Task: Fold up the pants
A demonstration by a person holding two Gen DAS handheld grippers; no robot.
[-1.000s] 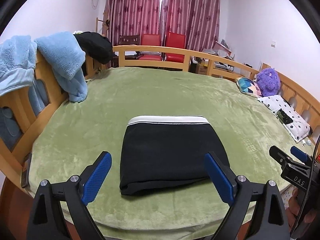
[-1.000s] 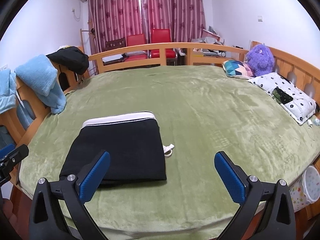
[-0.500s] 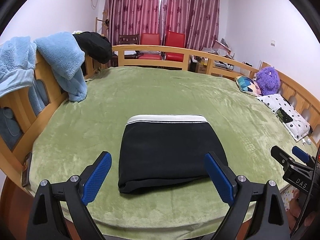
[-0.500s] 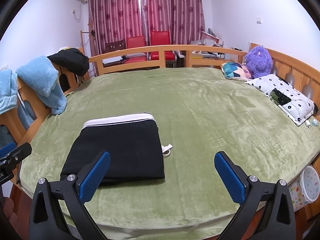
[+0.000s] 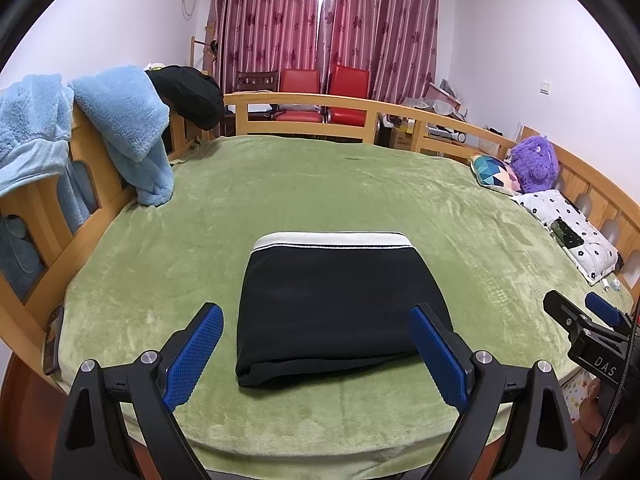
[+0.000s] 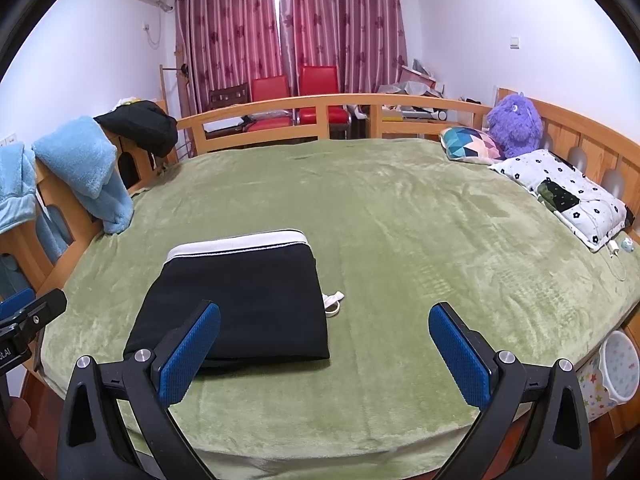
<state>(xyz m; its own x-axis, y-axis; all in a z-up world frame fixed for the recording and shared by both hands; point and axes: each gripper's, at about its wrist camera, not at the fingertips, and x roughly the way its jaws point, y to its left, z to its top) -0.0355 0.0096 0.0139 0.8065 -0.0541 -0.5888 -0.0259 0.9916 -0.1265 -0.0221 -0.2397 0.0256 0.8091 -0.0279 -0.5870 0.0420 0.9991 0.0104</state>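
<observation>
The black pants [image 5: 336, 300] lie folded into a compact rectangle near the front edge of the bed [image 5: 320, 184], white waistband toward the far side. The left gripper [image 5: 316, 354] faces them squarely, jaws wide and empty. The right gripper [image 6: 324, 356], equally wide and empty, sits off their right side, so the left is nearer.

The folded pants [image 5: 336, 300] are black with a white waistband — they lie on an olive-green blanket [image 5: 320, 184]. Both grippers carry blue textured pads [image 6: 188, 356] on black frames. The curtains [image 6: 288, 28] are maroon with darker flowers; the two chairs [image 6: 296, 92] red. A purple plush toy [image 6: 514, 124] sits by a white pillow [image 6: 560, 196] with black flowers — light-blue fleece [image 5: 120, 120] drapes the wooden rail.
</observation>
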